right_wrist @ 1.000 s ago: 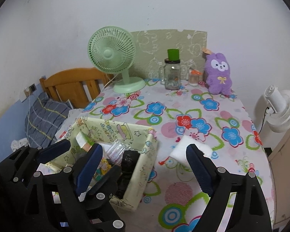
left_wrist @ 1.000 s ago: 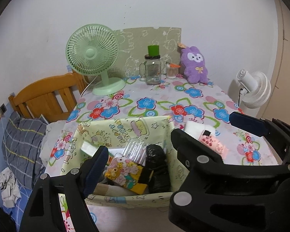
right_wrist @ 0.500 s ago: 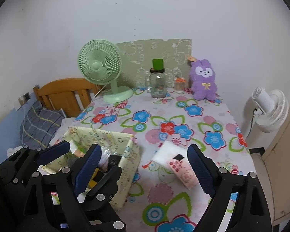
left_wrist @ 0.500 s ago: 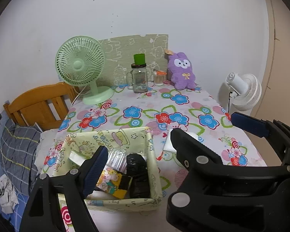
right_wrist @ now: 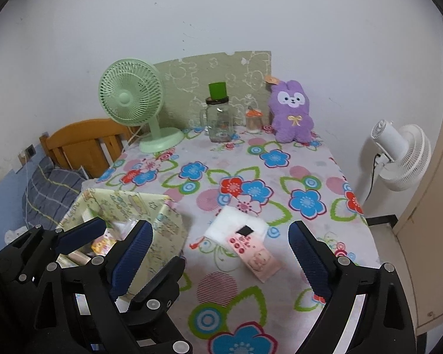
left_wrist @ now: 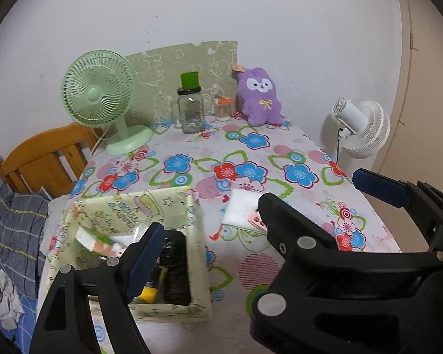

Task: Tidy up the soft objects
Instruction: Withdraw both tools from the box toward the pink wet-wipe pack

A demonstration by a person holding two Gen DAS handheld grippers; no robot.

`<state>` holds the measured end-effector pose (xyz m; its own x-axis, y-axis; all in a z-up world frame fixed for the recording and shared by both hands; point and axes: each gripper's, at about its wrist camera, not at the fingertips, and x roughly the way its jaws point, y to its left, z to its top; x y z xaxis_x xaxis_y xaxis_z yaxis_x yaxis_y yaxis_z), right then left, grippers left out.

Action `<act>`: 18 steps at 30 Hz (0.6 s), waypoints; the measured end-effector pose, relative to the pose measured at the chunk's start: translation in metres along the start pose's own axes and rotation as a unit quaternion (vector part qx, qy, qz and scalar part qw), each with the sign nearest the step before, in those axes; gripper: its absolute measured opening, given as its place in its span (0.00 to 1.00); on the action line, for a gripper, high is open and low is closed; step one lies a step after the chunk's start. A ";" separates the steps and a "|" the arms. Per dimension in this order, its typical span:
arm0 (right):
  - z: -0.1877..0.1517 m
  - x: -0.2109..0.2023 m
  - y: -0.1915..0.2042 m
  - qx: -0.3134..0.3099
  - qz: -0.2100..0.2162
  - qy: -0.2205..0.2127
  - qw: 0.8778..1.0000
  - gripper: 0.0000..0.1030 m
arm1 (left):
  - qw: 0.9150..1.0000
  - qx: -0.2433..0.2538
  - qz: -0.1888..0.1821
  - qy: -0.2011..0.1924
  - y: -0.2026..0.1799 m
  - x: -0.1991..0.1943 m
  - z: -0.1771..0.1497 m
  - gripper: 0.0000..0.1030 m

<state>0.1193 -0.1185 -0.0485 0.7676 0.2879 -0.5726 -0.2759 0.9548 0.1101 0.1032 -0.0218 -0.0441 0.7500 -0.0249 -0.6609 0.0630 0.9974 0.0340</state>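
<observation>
A purple plush bunny [left_wrist: 260,100] [right_wrist: 292,112] sits upright at the table's far edge against the wall. A pale yellow fabric basket [left_wrist: 196,265] [right_wrist: 168,230] stands at the near left and holds a black soft item [left_wrist: 174,265], a yellow one [left_wrist: 149,293] and some packets. Right of the basket a white soft pad [right_wrist: 236,224] [left_wrist: 240,209] lies on the cloth, with a pink packet [right_wrist: 257,253] overlapping it. My left gripper [left_wrist: 212,230] hovers open over the basket's right wall. My right gripper [right_wrist: 218,236] [left_wrist: 310,188] is open above the pad, holding nothing. The two grippers overlap side by side.
A green desk fan [left_wrist: 97,94], a glass jar with a green lid [left_wrist: 190,112] and a small jar [left_wrist: 223,109] line the back. A white standing fan [right_wrist: 398,156] is off the table's right edge. A wooden headboard [left_wrist: 44,159] and bedding lie to the left.
Both grippers have drawn back from the basket and shifted right, so it now sits lower left in both views. The pink packet on the white pad has come into view.
</observation>
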 end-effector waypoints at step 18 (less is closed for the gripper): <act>-0.018 0.022 -0.049 0.019 -0.013 0.023 0.999 0.92 | 0.999 0.016 -0.025 0.024 -0.041 0.036 -0.004 0.82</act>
<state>0.1389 -0.1604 -0.0814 0.7472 0.2600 -0.6117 -0.2335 0.9643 0.1247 0.1249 -0.0635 -0.0719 0.7132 -0.0704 -0.6974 0.1210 0.9924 0.0237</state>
